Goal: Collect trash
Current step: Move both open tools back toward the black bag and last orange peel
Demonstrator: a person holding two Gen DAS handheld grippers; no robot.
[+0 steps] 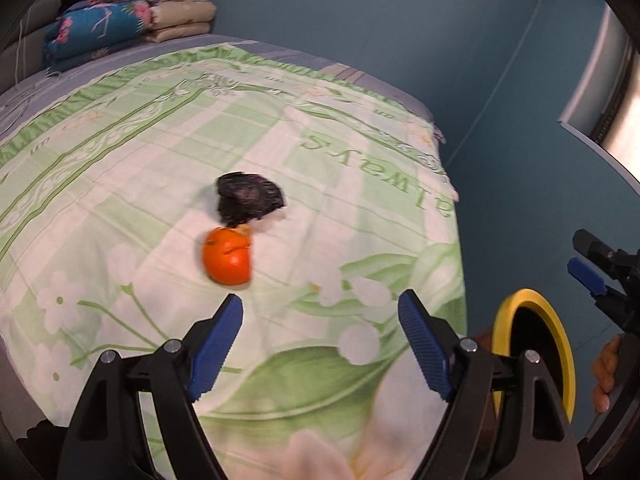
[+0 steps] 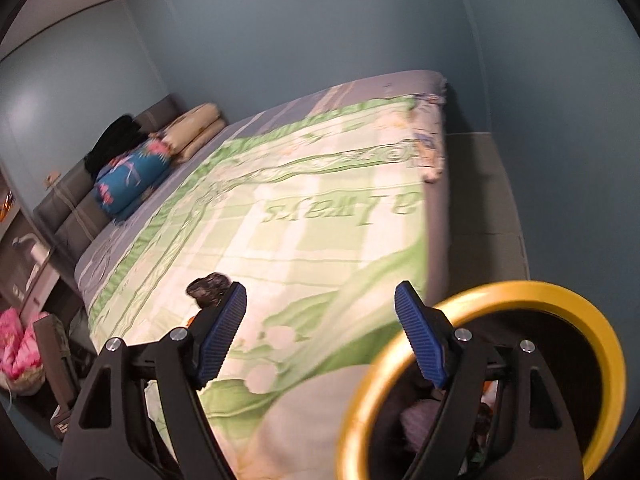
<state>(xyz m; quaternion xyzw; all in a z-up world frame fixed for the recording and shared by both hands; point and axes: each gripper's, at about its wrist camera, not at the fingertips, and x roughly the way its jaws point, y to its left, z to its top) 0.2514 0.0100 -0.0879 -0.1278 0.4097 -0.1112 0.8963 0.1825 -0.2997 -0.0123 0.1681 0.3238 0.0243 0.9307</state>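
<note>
An orange peel (image 1: 227,256) lies on the green floral bedspread (image 1: 160,152), touching a crumpled black scrap (image 1: 248,198) just beyond it. My left gripper (image 1: 320,344) is open and empty, a short way in front of the peel. My right gripper (image 2: 320,336) is open and empty over the bed's near corner, above a yellow-rimmed trash bin (image 2: 560,292); some trash shows inside. The bin (image 1: 560,332) and the right gripper (image 1: 592,272) show at the right of the left wrist view. The black scrap (image 2: 210,286) peeks behind the right gripper's left finger.
Folded quilts (image 1: 100,28) and dark clothing are stacked at the bed's head against a grey headboard. A teal wall runs along the bed's far side. A strip of floor (image 2: 480,200) lies beyond the bed's foot. Pink items (image 2: 16,348) sit at the far left.
</note>
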